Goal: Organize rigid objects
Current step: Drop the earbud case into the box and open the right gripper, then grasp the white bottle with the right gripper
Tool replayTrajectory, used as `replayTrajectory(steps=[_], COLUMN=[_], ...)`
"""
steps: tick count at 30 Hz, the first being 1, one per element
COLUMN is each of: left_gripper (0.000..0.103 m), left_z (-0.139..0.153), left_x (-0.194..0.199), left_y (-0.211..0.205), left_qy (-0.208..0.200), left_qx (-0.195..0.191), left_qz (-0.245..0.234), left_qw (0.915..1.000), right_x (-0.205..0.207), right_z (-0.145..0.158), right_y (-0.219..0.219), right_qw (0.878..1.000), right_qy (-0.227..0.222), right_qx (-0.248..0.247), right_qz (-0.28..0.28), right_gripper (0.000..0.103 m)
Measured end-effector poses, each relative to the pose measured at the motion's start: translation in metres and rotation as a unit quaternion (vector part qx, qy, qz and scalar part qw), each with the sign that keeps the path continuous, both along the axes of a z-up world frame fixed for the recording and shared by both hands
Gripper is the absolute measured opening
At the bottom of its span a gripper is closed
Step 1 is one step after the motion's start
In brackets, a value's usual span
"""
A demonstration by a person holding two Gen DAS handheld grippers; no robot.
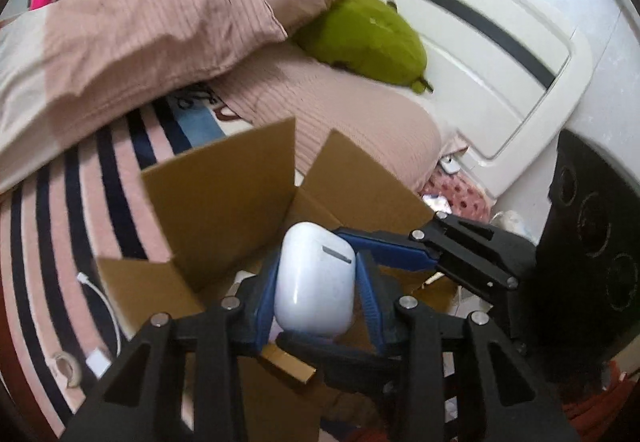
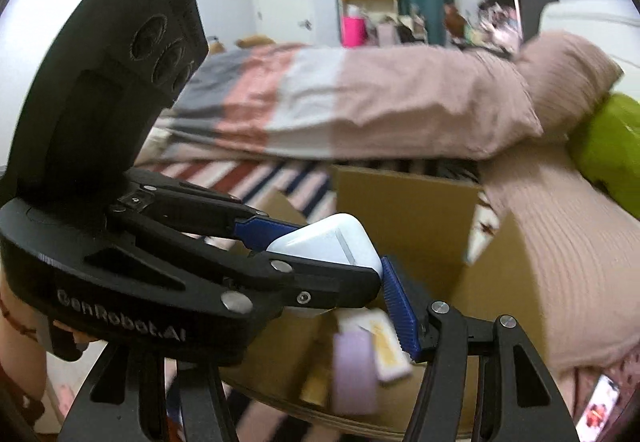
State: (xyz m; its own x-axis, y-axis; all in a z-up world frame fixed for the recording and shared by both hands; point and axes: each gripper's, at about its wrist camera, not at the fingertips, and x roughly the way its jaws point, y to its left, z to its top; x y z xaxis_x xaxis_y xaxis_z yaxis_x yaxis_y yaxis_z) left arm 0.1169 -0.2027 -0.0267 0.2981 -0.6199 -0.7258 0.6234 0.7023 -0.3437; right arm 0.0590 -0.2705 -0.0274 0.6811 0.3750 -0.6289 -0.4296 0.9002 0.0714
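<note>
One white earbud case sits clamped between the blue pads of the left gripper, its long axis running forward along the fingers, rounded end outward. Directly beneath and ahead of those jaws lies the open cardboard box, flaps raised, so the coming move looks like a short drop straight down; the left hand is plainly the nearer one. The right gripper hovers just beside the case, one pad near its corner; its jaws seem parted and hold nothing, though only one pad shows clearly. Inside the box I count about three items, among them a lilac block and a pale card-like pack; blur makes the count uncertain. The box rests on a striped bed.
</note>
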Motion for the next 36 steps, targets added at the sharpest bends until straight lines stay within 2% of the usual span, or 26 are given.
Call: replayTrajectory(steps=[2,8,10,11,12,15,20,22,27,29,36], left_gripper=[0.035,0.037,0.058,0.063,0.068,0.070,0.074,0.077,0.078,0.078,0.079], left_z=[-0.005,-0.009,-0.005,-0.001,0.002,0.014,0.034,0.038,0.041,0.039,0.018], left_x=[0.002,0.007,0.007,0.005,0.003,-0.005,-0.020,-0.027,-0.042,-0.047,-0.069], left_y=[-0.012,-0.018,-0.013,-0.008,-0.004,0.011,0.055,0.074,0.137,0.159,0.240], left_qy=[0.003,0.011,0.007,-0.003,-0.013,-0.036,-0.068,-0.079,-0.096,-0.099,-0.110], left_qx=[0.019,0.030,0.025,0.025,0.025,0.025,0.010,0.009,-0.001,-0.004,0.020], left_qz=[-0.004,0.007,0.010,0.014,0.019,0.028,0.061,0.076,0.126,0.146,0.222], left_qw=[0.9998,0.9995,0.9996,0.9996,0.9994,0.9987,0.9958,0.9939,0.9873,0.9843,0.9685], right_x=[0.006,0.020,0.021,0.019,0.018,0.016,0.005,0.002,-0.012,-0.016,-0.028], right_z=[-0.004,-0.012,-0.011,-0.012,-0.011,-0.009,0.003,0.007,0.021,0.023,0.011], right_y=[-0.009,-0.016,-0.016,-0.019,-0.019,-0.015,0.006,0.016,0.058,0.077,0.153], right_qw=[1.000,0.996,0.996,0.996,0.996,0.996,0.996,0.997,0.997,0.997,0.990], right_qy=[0.023,0.071,0.077,0.078,0.080,0.078,0.064,0.056,0.033,0.027,0.025], right_qx=[-0.011,-0.044,-0.049,-0.049,-0.048,-0.050,-0.055,-0.058,-0.057,-0.054,-0.070], right_qz=[-0.007,-0.013,-0.014,-0.015,-0.016,-0.016,-0.002,0.006,0.038,0.055,0.124], right_gripper=[0.055,0.055,0.056,0.056,0.061,0.073,0.080,0.082,0.084,0.084,0.084])
